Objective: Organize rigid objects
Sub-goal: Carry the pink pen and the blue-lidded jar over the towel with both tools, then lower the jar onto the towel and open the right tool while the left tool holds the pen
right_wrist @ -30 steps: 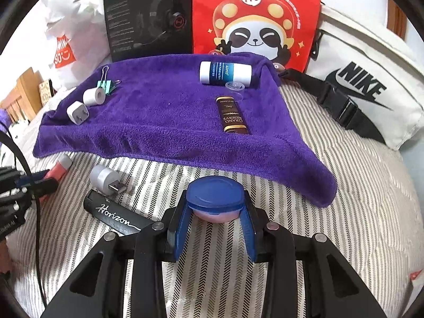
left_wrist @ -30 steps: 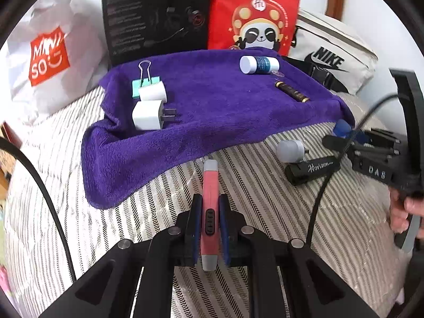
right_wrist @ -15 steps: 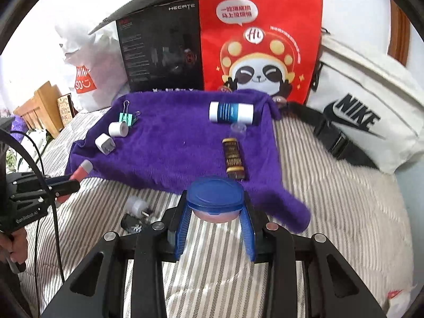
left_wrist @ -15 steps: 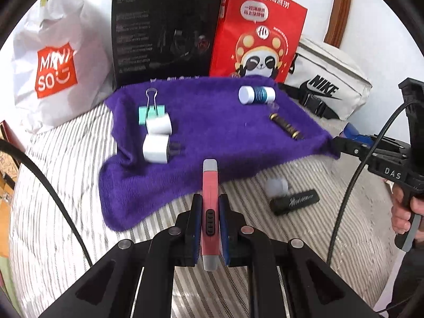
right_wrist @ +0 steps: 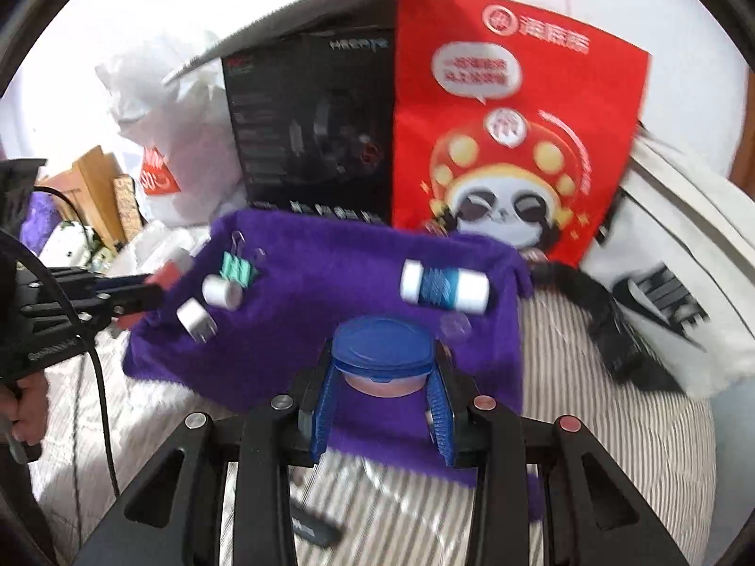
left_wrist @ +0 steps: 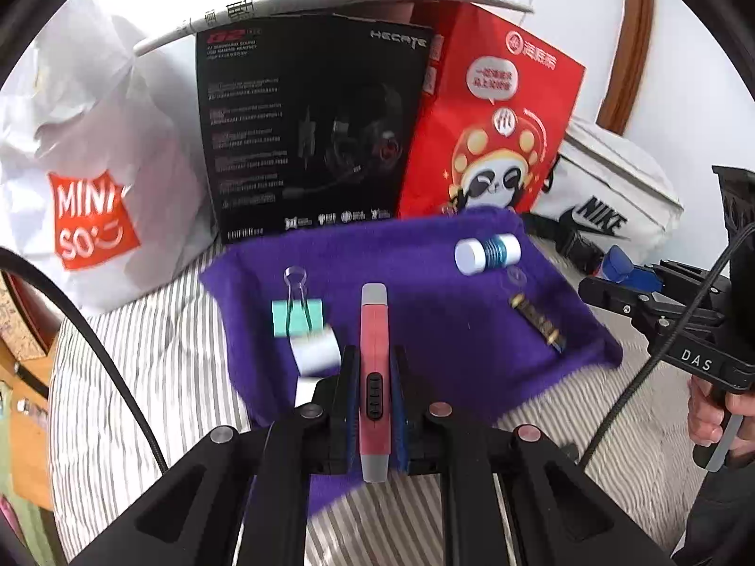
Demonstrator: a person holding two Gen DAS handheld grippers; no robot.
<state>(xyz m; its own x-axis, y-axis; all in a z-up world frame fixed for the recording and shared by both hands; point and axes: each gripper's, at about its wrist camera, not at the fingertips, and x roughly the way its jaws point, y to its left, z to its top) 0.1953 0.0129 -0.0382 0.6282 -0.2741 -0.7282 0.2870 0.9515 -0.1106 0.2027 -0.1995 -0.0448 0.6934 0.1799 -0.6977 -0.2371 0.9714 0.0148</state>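
Observation:
My left gripper [left_wrist: 373, 368] is shut on a red pen-shaped device [left_wrist: 374, 344] with grey ends, held above the purple towel [left_wrist: 424, 330]. My right gripper [right_wrist: 384, 377] is shut on a small jar with a blue lid [right_wrist: 383, 349], held over the towel's near edge [right_wrist: 330, 292]. On the towel lie a green binder clip [left_wrist: 297, 316], a white charger plug [left_wrist: 316, 353], a white-and-blue bottle [left_wrist: 488, 254] and a dark slim tube [left_wrist: 538, 318]. The bottle [right_wrist: 443, 287], clip [right_wrist: 238, 269] and two white plugs [right_wrist: 207, 306] show in the right wrist view.
A black headset box [left_wrist: 311, 137], a red panda bag [left_wrist: 500, 127], a white Miniso bag [left_wrist: 89, 165] and a white Nike bag [left_wrist: 608, 188] stand behind the towel. A black stick [right_wrist: 314, 528] lies on the striped bedding [left_wrist: 155, 377] below my right gripper.
Both grippers have risen and moved forward over the purple towel, each still holding its object. The black stick and grey plug on the bedding have dropped out of the left wrist view.

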